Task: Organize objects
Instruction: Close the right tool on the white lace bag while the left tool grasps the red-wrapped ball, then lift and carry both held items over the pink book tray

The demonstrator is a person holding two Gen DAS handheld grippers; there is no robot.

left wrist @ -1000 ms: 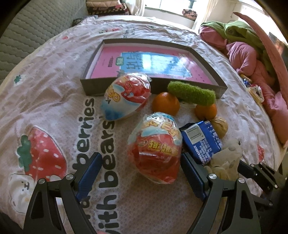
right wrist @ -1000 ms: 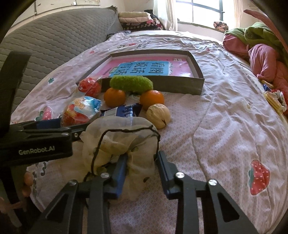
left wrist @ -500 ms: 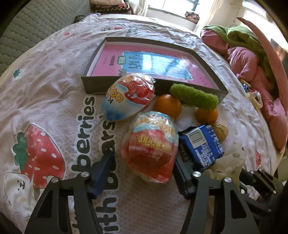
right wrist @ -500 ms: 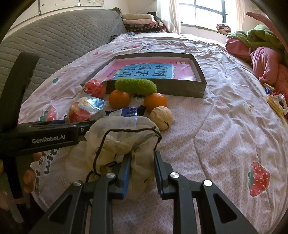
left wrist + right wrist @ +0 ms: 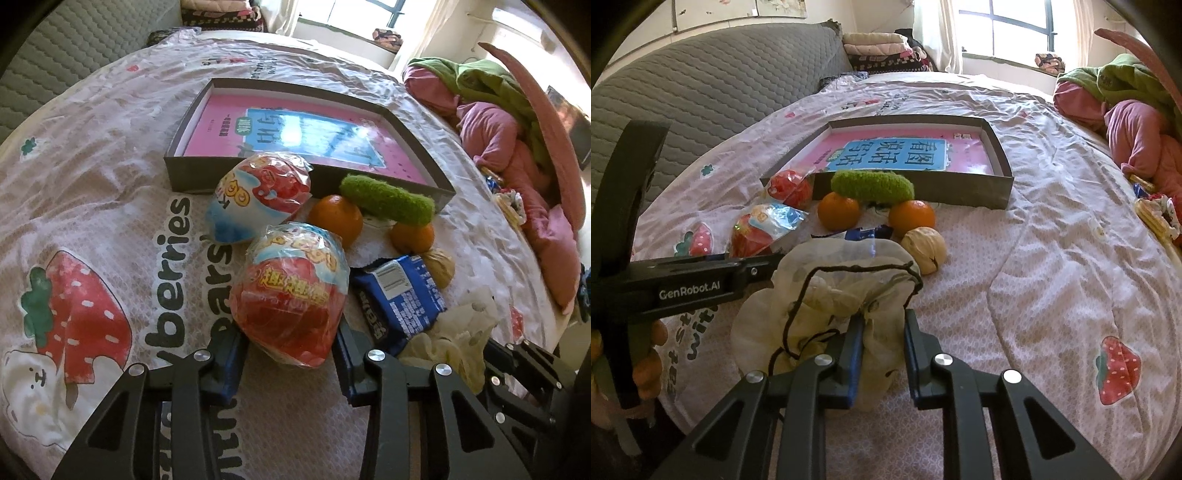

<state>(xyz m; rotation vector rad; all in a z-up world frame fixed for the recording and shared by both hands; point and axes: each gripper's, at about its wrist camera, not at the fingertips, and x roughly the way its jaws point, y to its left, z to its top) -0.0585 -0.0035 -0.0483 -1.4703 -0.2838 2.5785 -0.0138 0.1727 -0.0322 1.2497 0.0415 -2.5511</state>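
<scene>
Since 1 s ago the left gripper [image 5: 290, 352] is closed in onto the red snack bag [image 5: 291, 291], at 6 o'clock of the box [image 5: 417, 133]. Mesh pouch [image 5: 842, 295] is pinched by the right gripper [image 5: 882, 354], prob. held steady for loading.

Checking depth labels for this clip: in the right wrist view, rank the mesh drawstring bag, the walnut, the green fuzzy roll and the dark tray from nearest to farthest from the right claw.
1. Mesh drawstring bag: pinched in the right claw.
2. Walnut: just beyond the bag, slightly right.
3. Green fuzzy roll: farther back, resting on two oranges.
4. Dark tray: behind the roll, farthest.
</scene>
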